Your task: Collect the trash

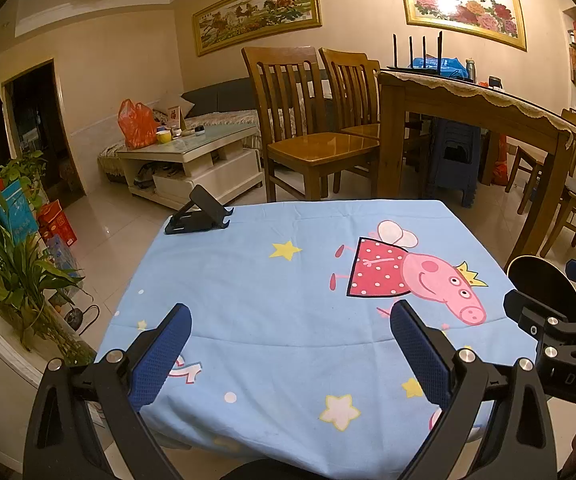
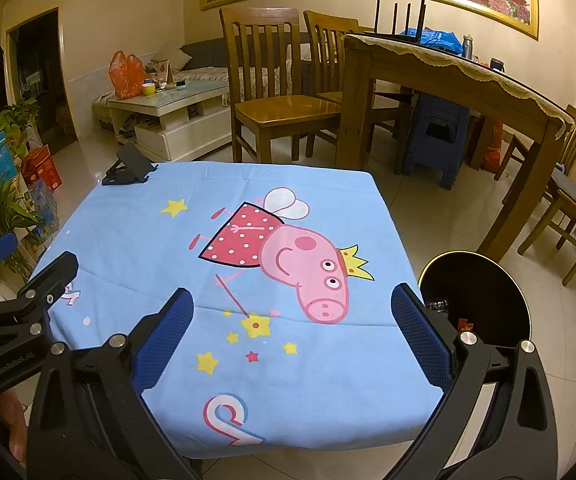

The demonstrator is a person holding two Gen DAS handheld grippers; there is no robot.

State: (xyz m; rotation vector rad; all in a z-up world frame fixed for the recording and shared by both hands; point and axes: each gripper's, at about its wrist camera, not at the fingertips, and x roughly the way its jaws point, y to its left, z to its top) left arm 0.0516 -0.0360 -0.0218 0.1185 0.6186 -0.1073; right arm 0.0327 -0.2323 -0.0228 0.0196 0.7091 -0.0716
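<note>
Both the left gripper point(image 1: 289, 354) and right gripper point(image 2: 291, 336) gape wide, empty, above the tablecloth point(image 2: 136, 240).

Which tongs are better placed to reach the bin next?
Right, probably. The black bin sits off the table's right edge beside the right tongs, open and empty. The left tongs, also open, hang over the blue tablecloth, farther from it.

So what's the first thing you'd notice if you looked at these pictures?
The big pink cartoon pig in a red spotted dress, printed on the light blue tablecloth, fills the middle. A black folding phone stand sits at the cloth's far left corner, and a round black trash bin stands on the floor to the right.
</note>
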